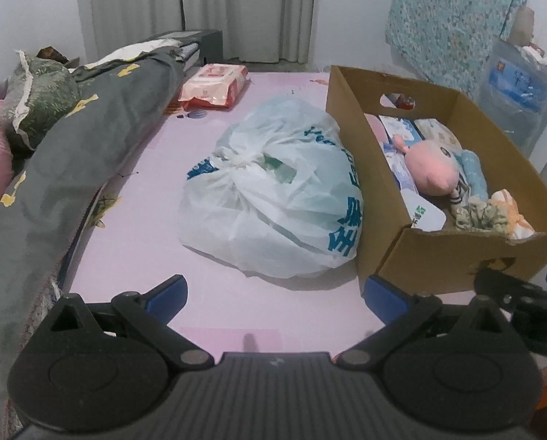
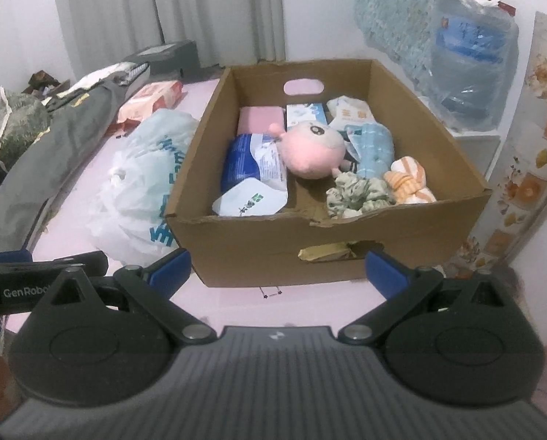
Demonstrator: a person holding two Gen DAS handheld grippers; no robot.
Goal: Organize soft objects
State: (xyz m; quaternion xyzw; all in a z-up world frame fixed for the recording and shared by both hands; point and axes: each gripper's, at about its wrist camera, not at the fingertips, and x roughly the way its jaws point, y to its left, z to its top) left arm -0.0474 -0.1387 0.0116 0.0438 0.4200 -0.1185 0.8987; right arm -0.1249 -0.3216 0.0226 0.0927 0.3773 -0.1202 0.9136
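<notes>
Pink bed surface, cardboard box, tied bag, possibly laundry

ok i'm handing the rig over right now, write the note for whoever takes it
Left claw: open, empty, low over the pink bed surface, facing the tied white plastic bag.
Right claw: open, empty, at the near wall of the cardboard box.
Done: pink plush toy, green scrunchie, orange striped cloth, blue cloth and packets sit in the box.
Left: the bag beside the box and the red-white tissue pack further back are likely next.
</notes>
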